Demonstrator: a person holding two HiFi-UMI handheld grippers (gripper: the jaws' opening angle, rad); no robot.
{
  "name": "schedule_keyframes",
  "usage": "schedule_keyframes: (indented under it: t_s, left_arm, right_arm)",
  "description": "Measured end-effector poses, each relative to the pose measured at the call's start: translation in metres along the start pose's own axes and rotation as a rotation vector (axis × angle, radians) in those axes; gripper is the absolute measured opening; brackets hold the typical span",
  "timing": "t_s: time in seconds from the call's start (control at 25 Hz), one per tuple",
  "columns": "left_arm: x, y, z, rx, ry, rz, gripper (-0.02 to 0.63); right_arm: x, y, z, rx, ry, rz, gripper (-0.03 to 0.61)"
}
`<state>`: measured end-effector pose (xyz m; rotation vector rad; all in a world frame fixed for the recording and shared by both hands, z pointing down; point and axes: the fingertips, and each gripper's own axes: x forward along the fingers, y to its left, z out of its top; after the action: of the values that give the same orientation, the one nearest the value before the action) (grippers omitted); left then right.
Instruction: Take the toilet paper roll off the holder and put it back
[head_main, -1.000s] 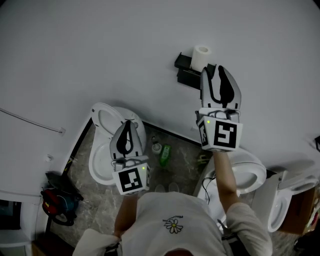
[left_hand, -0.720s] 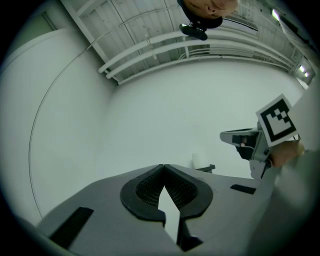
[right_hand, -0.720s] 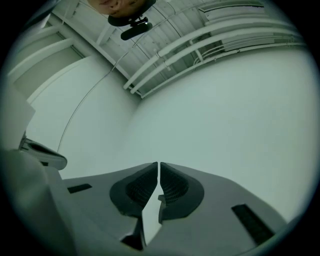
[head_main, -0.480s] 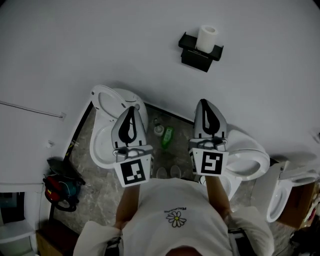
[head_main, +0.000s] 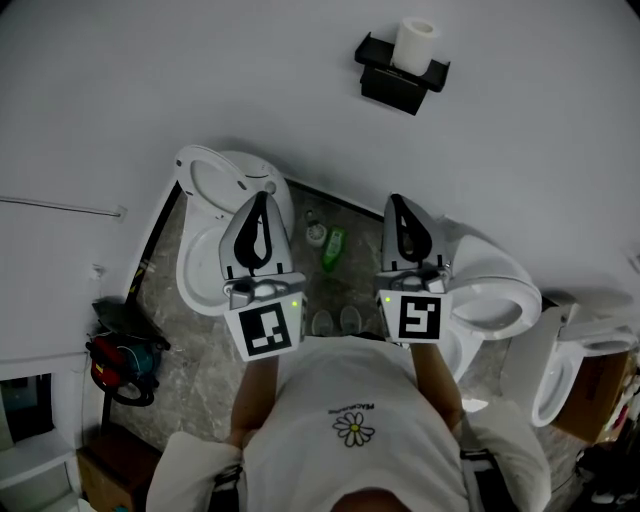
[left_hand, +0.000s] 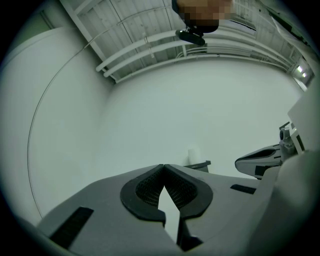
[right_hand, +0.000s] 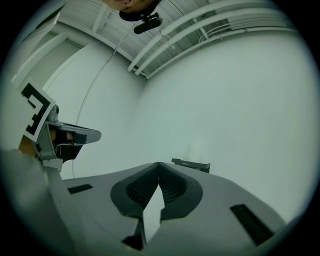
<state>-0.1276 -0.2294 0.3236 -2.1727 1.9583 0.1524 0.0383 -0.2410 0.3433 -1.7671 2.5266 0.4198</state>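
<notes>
A white toilet paper roll (head_main: 414, 44) stands upright on a black wall-mounted holder (head_main: 399, 78) high on the white wall. It shows small and far in the left gripper view as the roll (left_hand: 193, 154) on the holder (left_hand: 198, 164), and faintly in the right gripper view as the roll (right_hand: 196, 151) above the holder (right_hand: 191, 164). My left gripper (head_main: 260, 197) and right gripper (head_main: 392, 201) are both drawn back near my chest, well below the holder. Each has its tips touching and holds nothing.
White toilet bowls sit on the floor below: one at the left (head_main: 215, 240), one at the right (head_main: 490, 300), another at the far right (head_main: 560, 385). A green bottle (head_main: 333, 250) and a small container (head_main: 315, 233) stand between them. A red-and-black tool (head_main: 120, 365) lies at the lower left.
My right gripper pulled back from beside the roll down to my chest, and its jaws went from open to shut. The roll stayed on the holder. The left gripper barely moved.
</notes>
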Motion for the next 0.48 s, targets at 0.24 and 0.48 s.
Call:
schedule_keyframes:
  t_s: [0.24,0.48]
  left_arm:
    - [-0.002,0.001,-0.001,0.006,0.006,0.006,0.018]
    - [-0.004,0.001,-0.004,0.008,0.014,0.014,0.018]
  right_arm:
    - [-0.007,0.006,-0.007,-0.01,0.028,0.031,0.011]
    - [-0.016,0.018,-0.017,0.019,0.065,0.073,0.011]
